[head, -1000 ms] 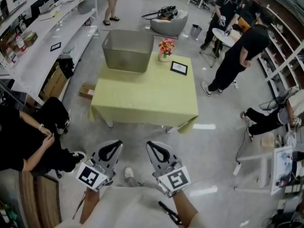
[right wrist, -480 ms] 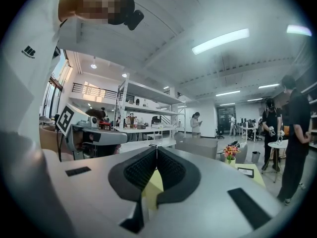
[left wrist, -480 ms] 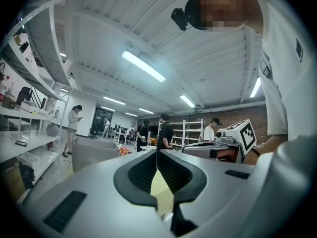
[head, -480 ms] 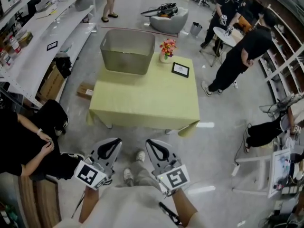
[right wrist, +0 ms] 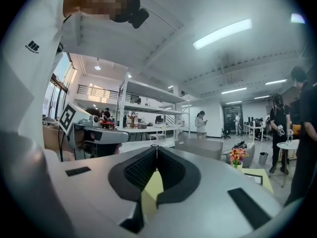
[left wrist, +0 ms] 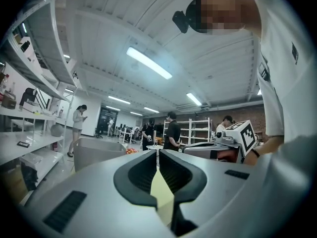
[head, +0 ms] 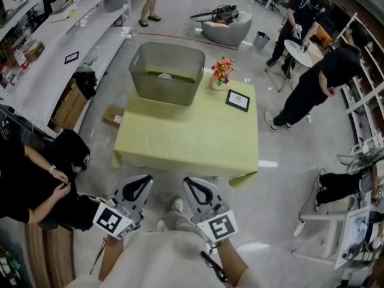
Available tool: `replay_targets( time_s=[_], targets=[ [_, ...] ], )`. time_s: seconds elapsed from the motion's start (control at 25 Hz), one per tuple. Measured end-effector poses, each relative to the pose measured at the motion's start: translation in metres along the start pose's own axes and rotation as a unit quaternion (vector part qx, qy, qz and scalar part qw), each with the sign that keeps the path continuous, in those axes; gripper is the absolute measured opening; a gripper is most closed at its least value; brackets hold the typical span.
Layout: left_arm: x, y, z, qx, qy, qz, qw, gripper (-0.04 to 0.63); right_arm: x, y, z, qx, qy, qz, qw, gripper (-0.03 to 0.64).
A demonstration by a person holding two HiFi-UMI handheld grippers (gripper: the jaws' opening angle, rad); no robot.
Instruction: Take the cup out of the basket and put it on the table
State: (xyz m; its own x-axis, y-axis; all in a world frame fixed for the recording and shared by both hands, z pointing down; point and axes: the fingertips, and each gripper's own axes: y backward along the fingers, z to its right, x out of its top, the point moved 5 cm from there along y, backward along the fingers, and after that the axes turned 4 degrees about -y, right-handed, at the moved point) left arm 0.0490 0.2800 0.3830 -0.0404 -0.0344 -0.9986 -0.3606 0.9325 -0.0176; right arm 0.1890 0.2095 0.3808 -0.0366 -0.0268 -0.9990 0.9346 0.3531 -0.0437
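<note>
A grey basket (head: 167, 74) stands at the far left end of the table (head: 186, 140), which has a yellow-green cloth. Inside the basket a small pale round rim (head: 164, 76) shows, possibly the cup. My left gripper (head: 144, 180) and right gripper (head: 190, 183) are held side by side over the floor, well short of the table's near edge. Both are shut with nothing between the jaws. The basket (left wrist: 96, 152) shows ahead in the left gripper view beyond the left gripper (left wrist: 157, 151). The right gripper view looks past the right gripper (right wrist: 156, 146) at the basket (right wrist: 200, 148).
A vase of flowers (head: 222, 71) and a small picture frame (head: 237, 100) stand on the table right of the basket. A seated person (head: 36, 179) is close at my left. Standing people (head: 315, 83) are at the right, long shelves (head: 54, 47) at the left, and a cardboard box (head: 113, 116) lies by the table.
The view has shifted, so the table sits slightly lower and further right in frame, and the basket's inside now shows. Both grippers stay shut and side by side.
</note>
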Motion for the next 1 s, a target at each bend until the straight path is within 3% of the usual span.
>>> replay_targets(
  time_s=[0.52,1.0],
  targets=[
    [0.01,-0.071,-0.031,0.041,-0.008,-0.002,0.9991,0.023,0.004,-0.042,0.074,0.044,0.021,0.002,0.999,0.009],
    [0.009,-0.109,-0.091,0.048,-0.017,-0.005,0.9987,0.023,0.003,-0.107,0.115,0.053,0.022,0.0,0.998,0.009]
  ],
)
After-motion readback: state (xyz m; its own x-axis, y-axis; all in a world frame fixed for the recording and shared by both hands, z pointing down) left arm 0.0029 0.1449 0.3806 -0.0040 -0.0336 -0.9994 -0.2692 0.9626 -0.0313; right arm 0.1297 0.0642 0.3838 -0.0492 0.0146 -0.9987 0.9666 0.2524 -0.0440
